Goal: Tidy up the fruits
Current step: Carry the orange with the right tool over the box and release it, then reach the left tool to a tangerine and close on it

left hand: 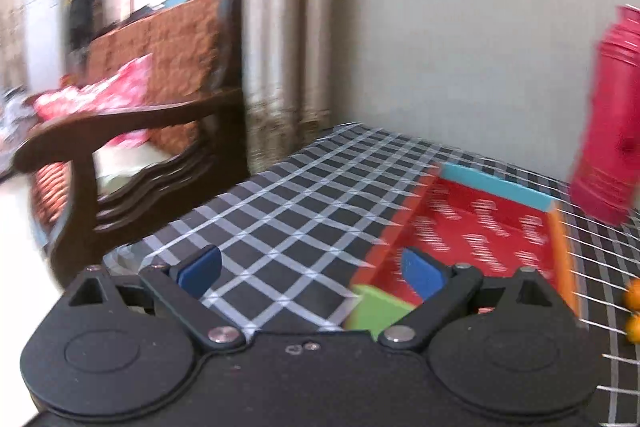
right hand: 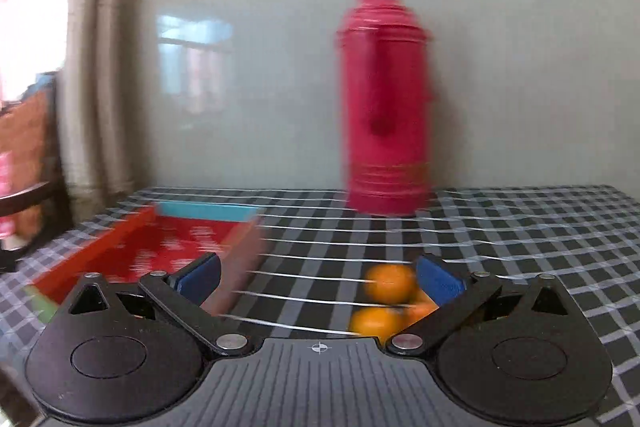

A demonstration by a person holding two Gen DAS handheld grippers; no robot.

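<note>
Fingers of right gripper (right hand: 318, 277) and left gripper (left hand: 312, 273) wide, holding nothing. Oranges (right hand: 390, 283) lower right; red tray (right hand: 132, 247) lower left, likely their destination.

Both cameras sit low above the checked worktop (left hand: 280, 211), facing the far wall; the left looks further left. Both share the tray (left hand: 480, 223), flask (right hand: 384, 107) and oranges (right hand: 390, 283).
</note>
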